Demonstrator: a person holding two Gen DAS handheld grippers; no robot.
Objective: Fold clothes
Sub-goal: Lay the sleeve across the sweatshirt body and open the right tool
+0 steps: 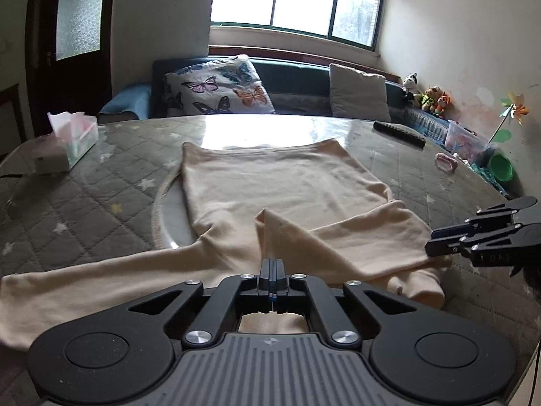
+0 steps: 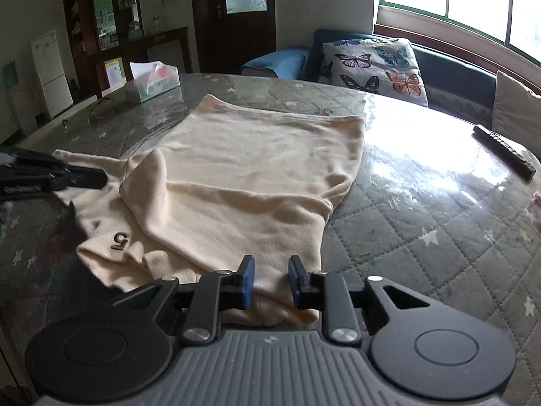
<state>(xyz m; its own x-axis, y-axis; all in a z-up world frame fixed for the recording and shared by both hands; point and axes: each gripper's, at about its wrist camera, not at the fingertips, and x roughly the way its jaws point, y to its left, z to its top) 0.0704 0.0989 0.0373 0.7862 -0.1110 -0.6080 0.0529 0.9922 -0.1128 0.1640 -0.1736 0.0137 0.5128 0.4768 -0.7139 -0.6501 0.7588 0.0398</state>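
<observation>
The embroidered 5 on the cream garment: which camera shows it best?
The right wrist view. There the dark 5 lies in plain sight on the cream garment, near its left front corner. In the left wrist view that part of the garment lies behind the left claw, and no mark shows.

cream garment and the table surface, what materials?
Cream garment: looks like soft matte knit, cotton or fleece; it drapes in rounded folds, no sheen. Table surface: quilted grey star-print fabric under a clear glossy cover, probably glass or plastic; window glare reflects sharply off it.
</observation>
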